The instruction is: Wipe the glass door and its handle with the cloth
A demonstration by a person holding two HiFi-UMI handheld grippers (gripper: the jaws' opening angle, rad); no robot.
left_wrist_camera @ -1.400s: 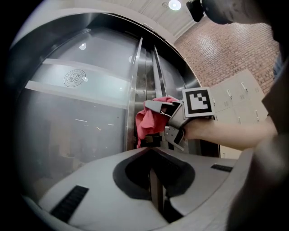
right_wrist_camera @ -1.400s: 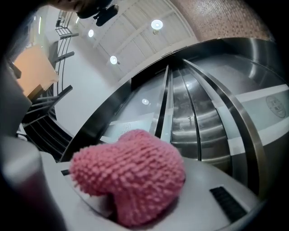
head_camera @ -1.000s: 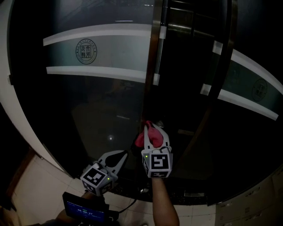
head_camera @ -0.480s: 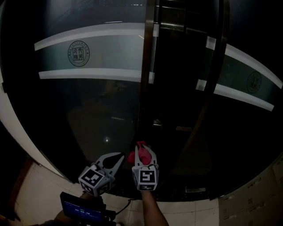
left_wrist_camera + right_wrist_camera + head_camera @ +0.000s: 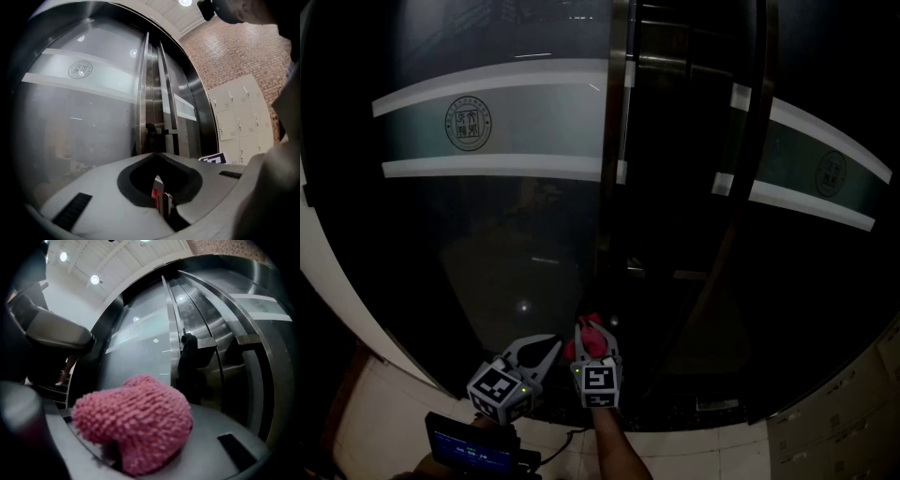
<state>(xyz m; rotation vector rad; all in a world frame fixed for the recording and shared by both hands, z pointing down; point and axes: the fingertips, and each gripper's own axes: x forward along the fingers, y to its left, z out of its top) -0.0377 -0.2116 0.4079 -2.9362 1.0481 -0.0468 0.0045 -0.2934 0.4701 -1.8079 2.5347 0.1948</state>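
The dark glass door carries two frosted bands and a round emblem. Its vertical steel handle runs along the door edge. A second handle stands on the neighbouring door. My right gripper is shut on a fluffy pink cloth, low on the glass near the door edge. In the right gripper view the cloth bulges between the jaws. My left gripper hangs just left of it, shut and holding nothing.
A small device with a lit screen sits below the left gripper. Pale floor tiles border the door's foot. Beige lockers and a brick wall lie to the right.
The right gripper has slid down the glass with the pink cloth, ending close to the door's bottom edge. The left gripper has stayed almost in place.
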